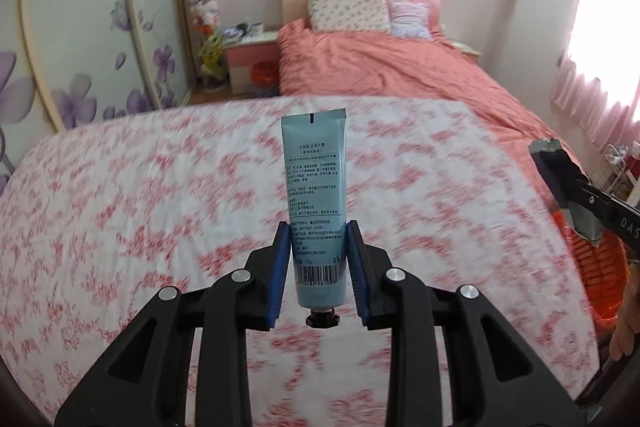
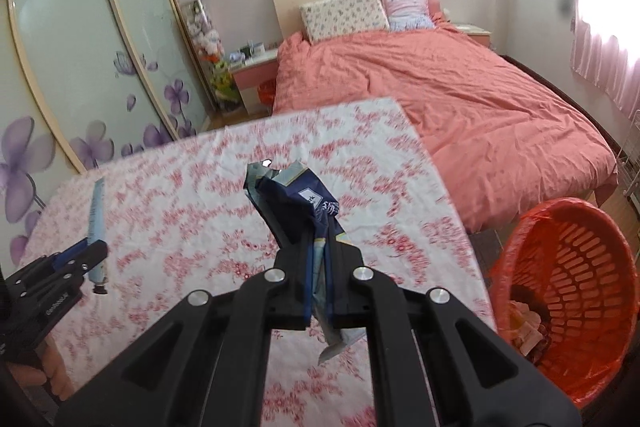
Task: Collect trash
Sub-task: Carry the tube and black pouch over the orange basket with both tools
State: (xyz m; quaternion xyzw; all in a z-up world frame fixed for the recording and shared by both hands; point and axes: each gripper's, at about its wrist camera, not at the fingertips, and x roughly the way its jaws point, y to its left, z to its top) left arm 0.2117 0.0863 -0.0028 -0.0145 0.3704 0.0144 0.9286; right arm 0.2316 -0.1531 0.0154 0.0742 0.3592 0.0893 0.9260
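My left gripper (image 1: 318, 233) is shut on a light blue cream tube (image 1: 314, 187), held upright with its black cap down, above the table with the floral cloth (image 1: 120, 207). The tube (image 2: 96, 227) and left gripper (image 2: 86, 253) also show at the left of the right wrist view. My right gripper (image 2: 320, 247) is shut on a crumpled dark blue wrapper (image 2: 296, 203), held above the table. It shows at the right edge of the left wrist view (image 1: 560, 183). An orange trash basket (image 2: 568, 303) with an orange liner stands on the floor to the right of the table, with some trash inside.
A bed with a pink cover (image 2: 440, 87) lies beyond the table. A nightstand (image 2: 256, 71) and a sliding wardrobe with purple flowers (image 2: 80, 67) are at the left. A curtained window (image 2: 608, 27) is at the right.
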